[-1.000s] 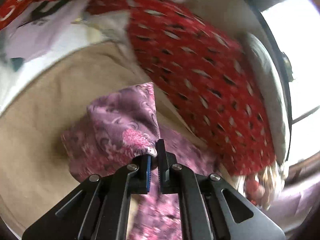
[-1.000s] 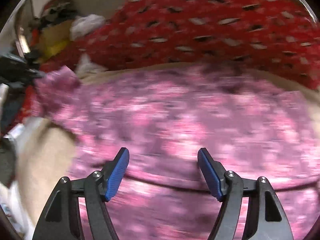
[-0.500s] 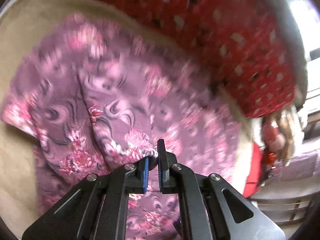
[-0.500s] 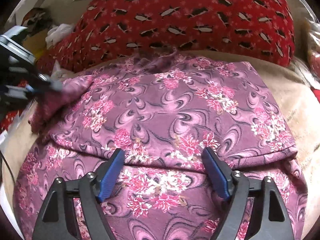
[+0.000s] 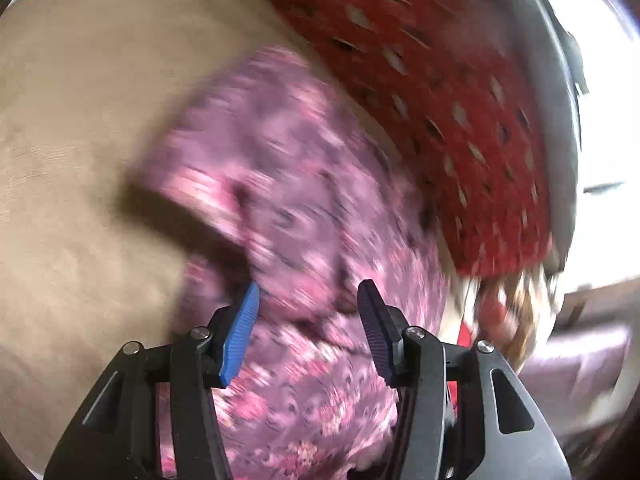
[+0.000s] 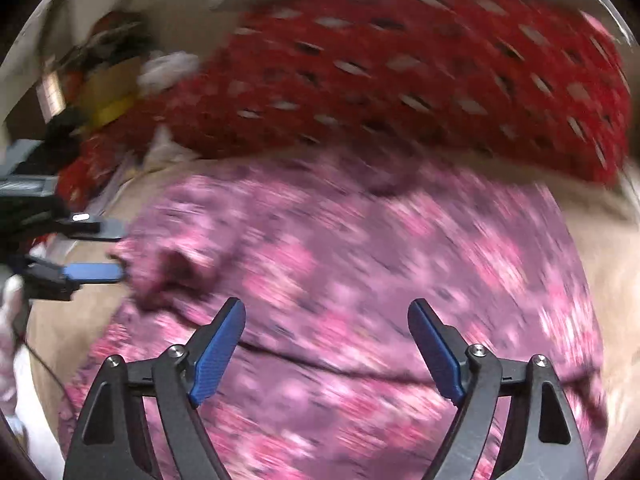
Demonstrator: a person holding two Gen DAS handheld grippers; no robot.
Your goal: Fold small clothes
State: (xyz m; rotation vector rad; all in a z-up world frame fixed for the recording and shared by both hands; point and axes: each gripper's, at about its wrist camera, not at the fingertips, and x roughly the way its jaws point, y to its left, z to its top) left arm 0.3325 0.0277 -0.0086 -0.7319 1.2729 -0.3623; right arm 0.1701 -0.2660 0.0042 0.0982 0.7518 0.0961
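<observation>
Though blurred, floral garment (image 6: pixel 360 264) shows no readable writing.

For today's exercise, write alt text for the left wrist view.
Open left tongs hover over a blurred purple floral garment lying on a beige surface, holding nothing. A red patterned cloth lies beyond it.

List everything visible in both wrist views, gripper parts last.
floral garment: 1, purple-pink, lying on the beige surface, folded edge across it
beige surface: 1, tan, under the garment
red patterned cloth: 1, red with pale and dark flecks, behind the garment
clutter pile: blurred, yellow, white and dark, far left in right view
left gripper: 1, black, blue-padded fingers apart, over the garment
right gripper: 1, black, blue-padded fingers apart, over the garment
</observation>
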